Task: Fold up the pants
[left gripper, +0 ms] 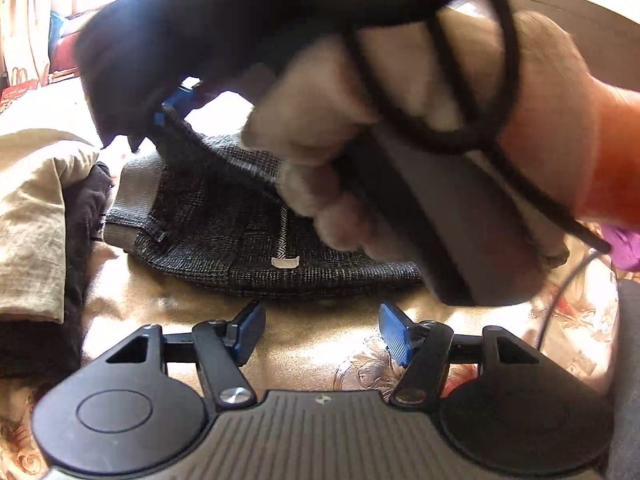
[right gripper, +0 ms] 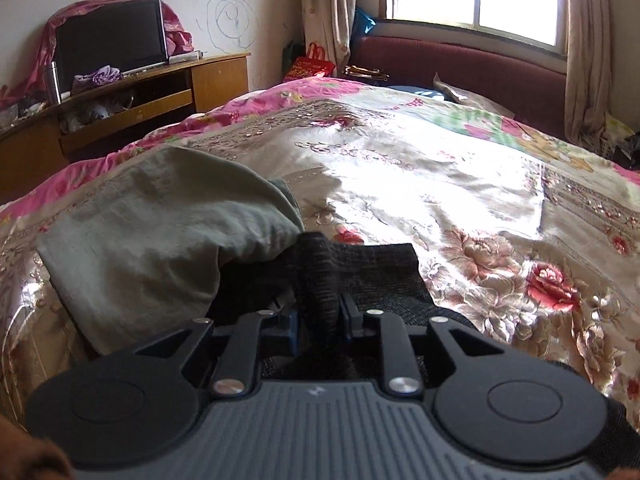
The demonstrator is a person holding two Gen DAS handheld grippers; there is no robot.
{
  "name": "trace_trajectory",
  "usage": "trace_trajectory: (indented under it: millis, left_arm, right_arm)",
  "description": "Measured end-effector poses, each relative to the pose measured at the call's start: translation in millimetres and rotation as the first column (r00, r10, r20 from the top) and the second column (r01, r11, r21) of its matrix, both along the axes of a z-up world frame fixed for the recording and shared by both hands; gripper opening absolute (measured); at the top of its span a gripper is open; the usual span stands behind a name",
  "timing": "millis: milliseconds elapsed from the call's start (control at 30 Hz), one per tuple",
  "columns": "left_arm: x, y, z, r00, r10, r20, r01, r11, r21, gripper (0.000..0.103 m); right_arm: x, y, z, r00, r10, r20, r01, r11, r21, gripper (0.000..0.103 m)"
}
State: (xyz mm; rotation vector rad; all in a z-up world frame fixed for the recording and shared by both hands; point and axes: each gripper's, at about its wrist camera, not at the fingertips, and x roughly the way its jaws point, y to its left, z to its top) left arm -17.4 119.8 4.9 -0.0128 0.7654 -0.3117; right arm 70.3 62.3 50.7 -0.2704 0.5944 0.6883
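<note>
Dark grey checked pants [left gripper: 248, 236] with a grey waistband lie on the floral bedspread [left gripper: 320, 344], partly folded. My left gripper [left gripper: 320, 332] is open and empty, just in front of the pants' near edge. My right gripper [right gripper: 319, 316] is shut on a fold of the dark pants fabric [right gripper: 320, 272]. In the left wrist view the right gripper [left gripper: 172, 108] and the gloved hand holding it [left gripper: 460, 128] hover over the pants, lifting an edge of the cloth.
A beige garment [right gripper: 152, 236] lies beside the pants on the left, also in the left wrist view [left gripper: 36, 216]. The bedspread [right gripper: 420, 184] stretches toward a maroon headboard [right gripper: 460, 64] and window. A wooden TV stand [right gripper: 152, 92] is at the far left.
</note>
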Motion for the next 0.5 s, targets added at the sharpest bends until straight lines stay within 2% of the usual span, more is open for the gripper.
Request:
trace_trajectory:
  millis: [67,133,233,300,367,433,500]
  left_arm:
    - [0,2,0,1.0,-0.002,-0.001,0.002,1.0,-0.009,0.076]
    - [1,3,-1,1.0,0.0,-0.002,0.0,1.0,-0.013,0.076]
    - [0,2,0,1.0,0.001,-0.001,-0.001,1.0,-0.01,0.076]
    - [0,2,-2,1.0,0.0,0.002,0.0,1.0,-0.003,0.076]
    - [-1,1,-2,1.0,-0.002,0.007,0.002,1.0,0.004,0.076]
    - [-1,0,-2,1.0,-0.001,0.011,0.001,1.0,0.009,0.076]
    - [-3,-2,0,1.0,0.002,0.02,-0.002,1.0,0.009,0.076]
  right_arm:
    - [-4,10,2,0.998,0.029,0.052,-0.028,0.999,-0.03,0.024]
    - [-3,20,-1,0.996,0.056,0.064,-0.052,0.997,-0.061,0.024]
    - [9,32,-9,0.998,0.064,-0.026,-0.065,0.996,-0.058,0.026]
    - [12,33,-8,0.995,0.072,-0.071,-0.074,0.997,-0.027,0.026]
    - [8,23,4,0.994,0.09,-0.062,-0.089,0.996,0.019,0.029]
    - [7,1,24,0.996,0.071,-0.047,-0.068,0.995,0.074,0.039]
    - [9,-34,45,0.999,0.026,-0.035,-0.022,0.992,0.121,0.043]
